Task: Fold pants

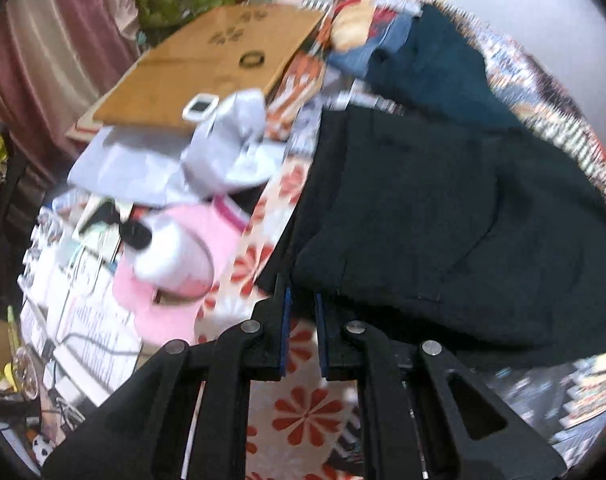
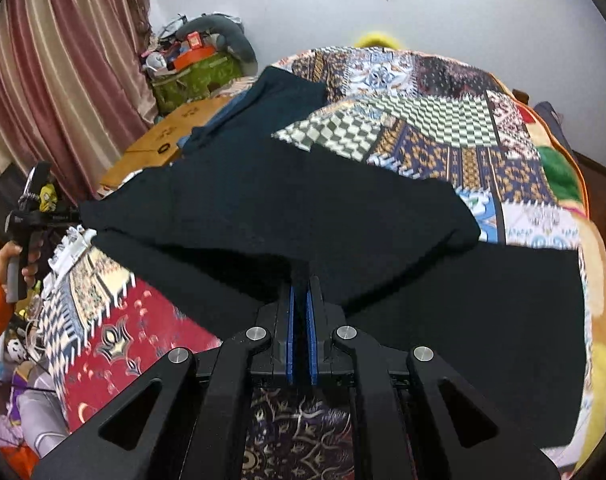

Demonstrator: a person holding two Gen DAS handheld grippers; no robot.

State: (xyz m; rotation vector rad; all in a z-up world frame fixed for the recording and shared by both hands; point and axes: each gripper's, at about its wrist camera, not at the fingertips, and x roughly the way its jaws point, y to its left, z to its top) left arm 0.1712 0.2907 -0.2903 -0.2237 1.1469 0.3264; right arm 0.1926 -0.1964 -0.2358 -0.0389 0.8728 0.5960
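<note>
The black pants (image 2: 343, 216) lie partly folded over themselves on a patchwork bedspread (image 2: 443, 132). In the right wrist view my right gripper (image 2: 301, 283) is shut on a fold of the pants at their near edge. A hand in an orange sleeve at the far left holds my left gripper (image 2: 75, 216), which is pinching the pants' left corner. The left wrist view shows the left gripper (image 1: 301, 293) with its blue pads closed on the dark pants' (image 1: 443, 220) edge, above a red-flowered cloth (image 1: 303, 412).
A dark teal garment (image 2: 279, 96) and some blue denim (image 1: 367, 56) lie at the bed's far side. A cardboard box (image 1: 207, 68), grey cloth (image 1: 223, 140) and a pink and white item (image 1: 175, 264) sit left of the bed, beside pink curtains (image 2: 63, 80) and floor clutter (image 2: 195, 68).
</note>
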